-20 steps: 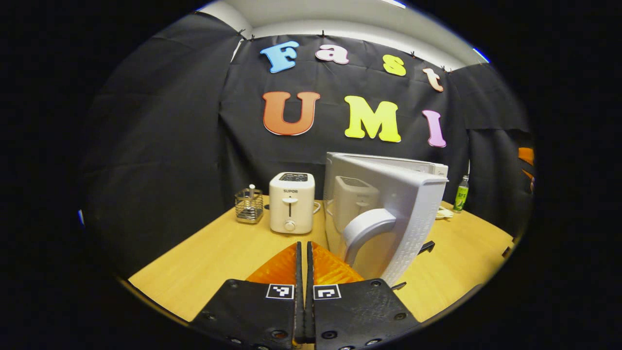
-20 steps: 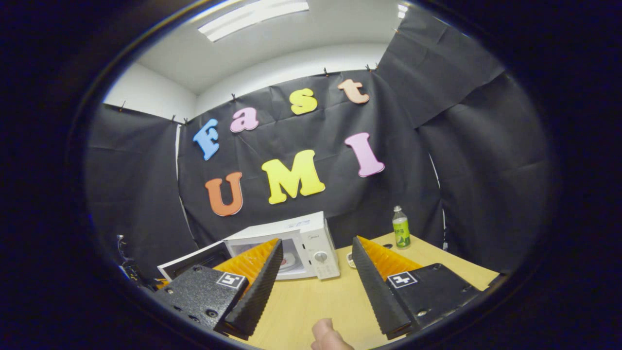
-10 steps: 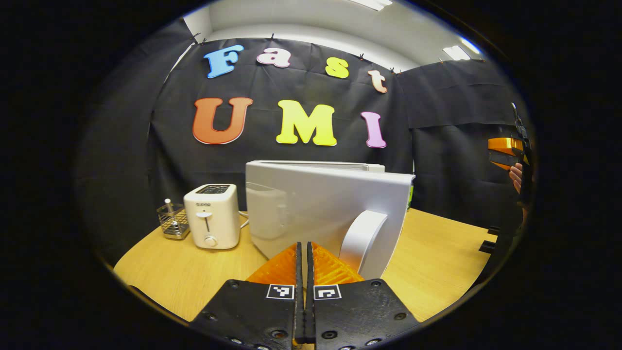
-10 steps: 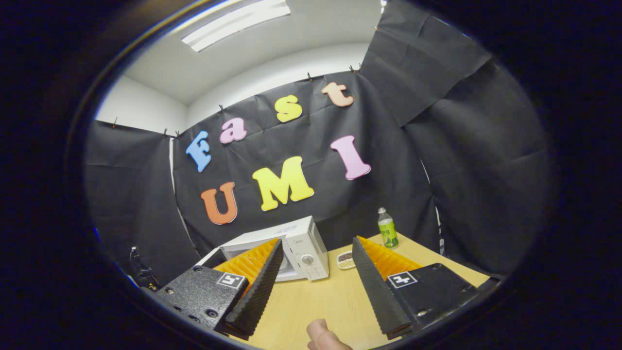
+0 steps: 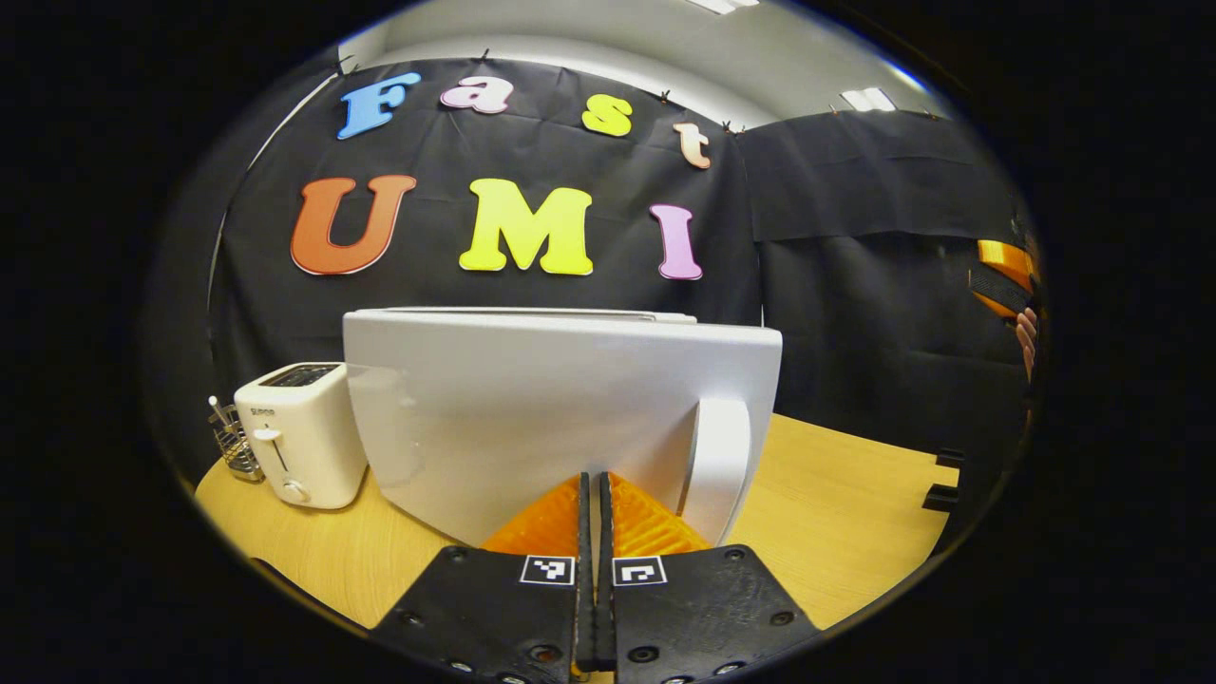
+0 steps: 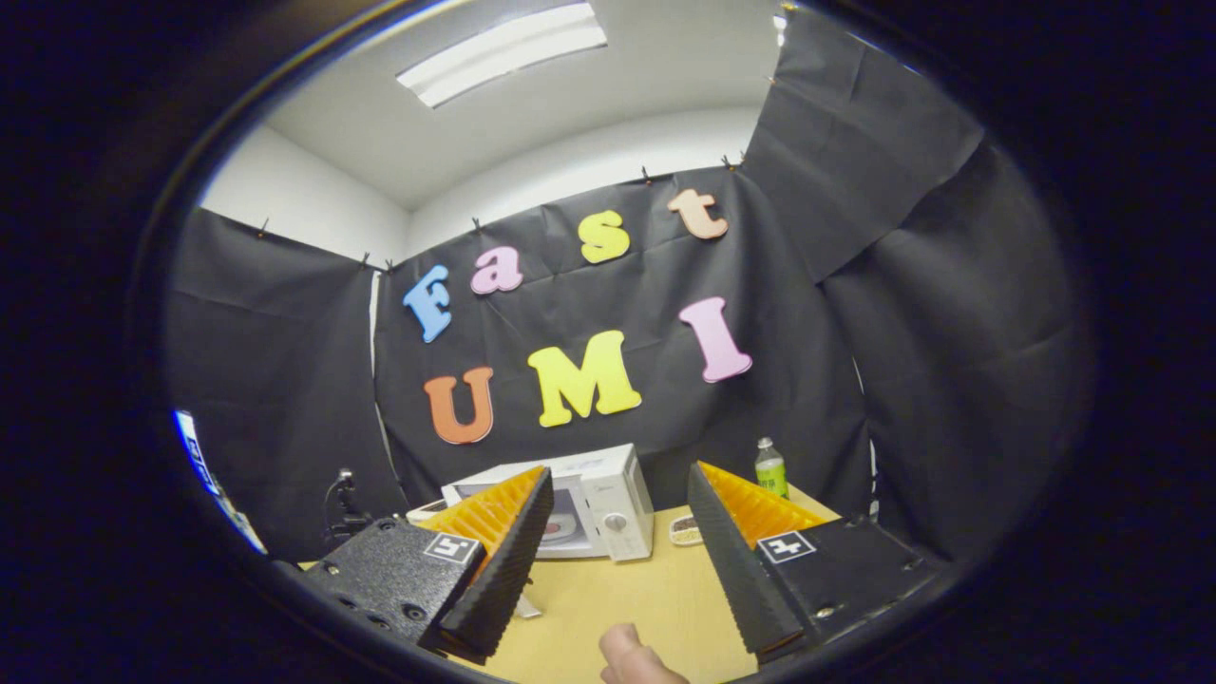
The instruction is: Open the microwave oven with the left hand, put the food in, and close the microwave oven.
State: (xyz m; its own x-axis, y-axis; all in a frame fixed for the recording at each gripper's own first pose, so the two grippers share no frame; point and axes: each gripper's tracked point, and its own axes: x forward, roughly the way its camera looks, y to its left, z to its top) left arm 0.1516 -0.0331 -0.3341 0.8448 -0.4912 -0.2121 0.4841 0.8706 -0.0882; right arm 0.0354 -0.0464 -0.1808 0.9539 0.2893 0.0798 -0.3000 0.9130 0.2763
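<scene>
Door (image 5: 532,399) swung nearer, facing left gripper (image 5: 593,494)

— What sort of place is this?
— A staged kitchen in a booth: black cloth (image 6: 912,313) pinned up as walls, an office-style ceiling light (image 6: 502,52).
— And the kitchen part?
— A microwave oven (image 6: 608,499), toaster (image 5: 299,432) and bottle (image 6: 770,467) on a wooden desk (image 5: 836,513).

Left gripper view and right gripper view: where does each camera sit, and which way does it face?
Left gripper view: rides the left gripper, its fingers together, low over the table, facing the microwave door and handle; toaster on the left.
Right gripper view: rides the right gripper, fingers apart, facing the microwave from farther off; a fingertip shows below.
Shared: microwave, table.
</scene>
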